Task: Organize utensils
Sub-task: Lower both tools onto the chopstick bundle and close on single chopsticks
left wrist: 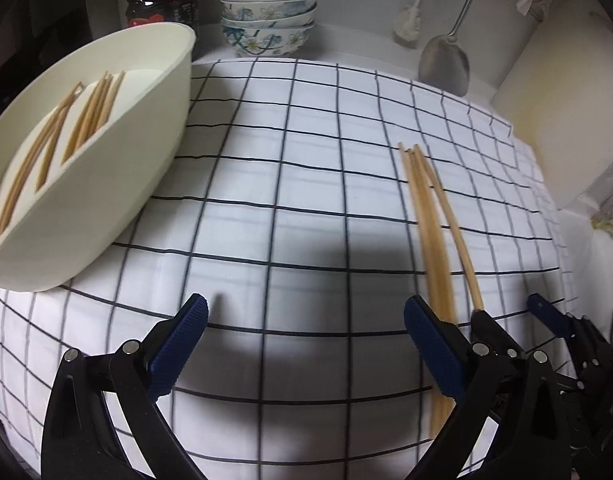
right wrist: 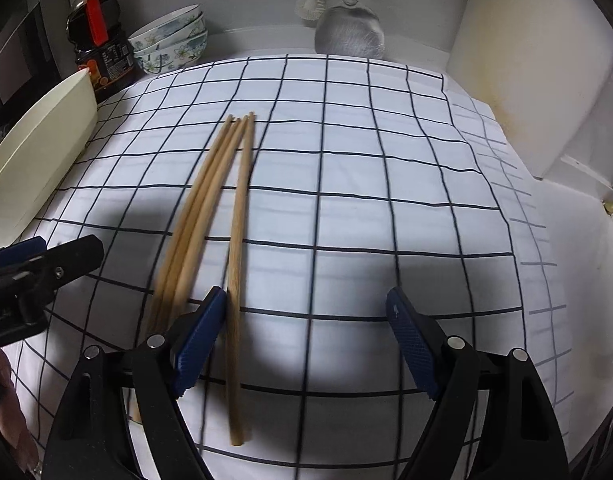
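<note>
Several wooden chopsticks (right wrist: 210, 204) lie on the checked cloth (right wrist: 366, 184); they also show in the left wrist view (left wrist: 430, 216). A cream oval tray (left wrist: 106, 168) at the left holds several more chopsticks (left wrist: 86, 120). My left gripper (left wrist: 306, 312) is open and empty above the cloth, its right finger beside the loose chopsticks. My right gripper (right wrist: 306, 300) is open, low over the cloth, with one chopstick (right wrist: 238, 280) lying just inside its left finger and the others just outside. The right gripper also shows in the left wrist view (left wrist: 510, 316).
Stacked floral bowls (left wrist: 268, 20) and a dark sauce bottle (right wrist: 98, 40) stand at the back left. A metal spatula (right wrist: 348, 24) and a white brush (left wrist: 408, 20) hang on the back wall. A white board (right wrist: 538, 80) leans at the right. The left gripper's finger (right wrist: 46, 264) reaches in from the left.
</note>
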`<act>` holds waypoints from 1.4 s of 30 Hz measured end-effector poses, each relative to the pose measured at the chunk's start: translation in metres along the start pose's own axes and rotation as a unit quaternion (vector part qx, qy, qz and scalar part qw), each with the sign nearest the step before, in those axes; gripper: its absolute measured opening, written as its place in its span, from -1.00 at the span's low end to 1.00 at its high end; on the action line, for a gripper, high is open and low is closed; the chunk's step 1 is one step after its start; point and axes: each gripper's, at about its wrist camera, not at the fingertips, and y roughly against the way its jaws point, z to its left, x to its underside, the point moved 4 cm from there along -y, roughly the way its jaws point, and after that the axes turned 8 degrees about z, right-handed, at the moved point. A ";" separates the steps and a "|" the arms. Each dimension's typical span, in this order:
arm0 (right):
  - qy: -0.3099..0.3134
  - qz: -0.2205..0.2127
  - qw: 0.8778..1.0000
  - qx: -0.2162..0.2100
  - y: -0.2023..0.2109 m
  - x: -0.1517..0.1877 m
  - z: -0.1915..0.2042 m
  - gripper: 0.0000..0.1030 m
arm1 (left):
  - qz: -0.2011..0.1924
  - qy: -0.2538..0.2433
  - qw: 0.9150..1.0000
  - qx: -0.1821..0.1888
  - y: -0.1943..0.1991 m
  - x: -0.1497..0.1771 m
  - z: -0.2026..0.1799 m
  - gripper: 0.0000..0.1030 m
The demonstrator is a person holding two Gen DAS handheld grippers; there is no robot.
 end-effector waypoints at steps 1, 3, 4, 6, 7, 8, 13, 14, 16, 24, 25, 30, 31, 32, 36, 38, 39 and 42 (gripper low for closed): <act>-0.001 0.001 1.000 0.000 0.000 -0.001 -0.003 0.50 | 0.000 0.003 1.000 0.008 -0.001 -0.001 -0.001 0.88; -0.002 0.000 1.000 0.003 -0.001 -0.002 -0.011 0.50 | -0.003 0.014 1.000 0.020 -0.003 -0.001 -0.003 0.88; -0.003 -0.001 1.000 0.006 -0.001 -0.002 -0.015 0.50 | -0.007 0.020 0.999 0.027 -0.004 0.000 -0.004 0.88; -0.004 -0.002 1.000 0.005 -0.002 -0.002 -0.021 0.50 | -0.017 0.034 0.998 0.040 -0.004 -0.001 -0.005 0.88; -0.005 -0.003 1.000 0.006 -0.002 -0.003 -0.025 0.51 | -0.021 0.038 0.998 0.042 -0.004 -0.001 -0.006 0.88; -0.005 -0.003 1.000 0.005 -0.003 -0.003 -0.029 0.52 | -0.023 0.036 0.998 0.038 -0.005 -0.001 -0.008 0.88; -0.006 -0.004 1.000 0.003 -0.004 -0.004 -0.042 0.54 | -0.021 -0.014 1.000 -0.016 -0.012 -0.003 -0.022 0.88; -0.005 -0.004 1.000 0.003 -0.004 -0.004 -0.044 0.54 | -0.020 -0.023 0.999 -0.022 -0.013 -0.003 -0.025 0.88; -0.007 -0.004 1.000 0.002 -0.004 -0.003 -0.046 0.55 | -0.012 -0.032 0.999 -0.024 -0.016 -0.002 -0.028 0.88; -0.009 -0.008 1.000 0.000 -0.004 -0.001 -0.052 0.60 | -0.007 -0.044 0.999 -0.027 -0.020 -0.001 -0.036 0.88; -0.010 -0.008 1.000 0.000 -0.004 -0.001 -0.053 0.61 | -0.007 -0.049 0.998 -0.028 -0.021 0.000 -0.038 0.88; -0.013 -0.009 1.000 0.001 -0.004 -0.002 -0.057 0.61 | -0.005 -0.064 0.997 -0.032 -0.020 0.004 -0.040 0.88; -0.013 -0.009 1.000 0.002 -0.003 -0.002 -0.057 0.61 | -0.003 -0.064 0.997 -0.030 -0.020 0.005 -0.039 0.88; -0.013 -0.010 1.000 0.001 -0.003 -0.002 -0.057 0.61 | -0.001 -0.066 0.997 -0.032 -0.020 0.005 -0.039 0.88; -0.013 -0.009 1.000 0.001 -0.004 -0.002 -0.057 0.62 | 0.013 -0.092 0.994 -0.060 -0.021 0.010 -0.037 0.89; -0.013 -0.009 1.000 0.002 -0.004 -0.002 -0.057 0.62 | 0.005 -0.098 0.993 -0.062 -0.020 0.010 -0.037 0.89; -0.012 -0.010 1.000 0.003 -0.004 -0.002 -0.056 0.62 | 0.004 -0.094 0.994 -0.061 -0.021 0.009 -0.036 0.89; -0.010 -0.011 1.000 0.003 -0.005 -0.005 -0.054 0.62 | 0.001 -0.076 0.995 -0.062 -0.023 0.002 -0.035 0.89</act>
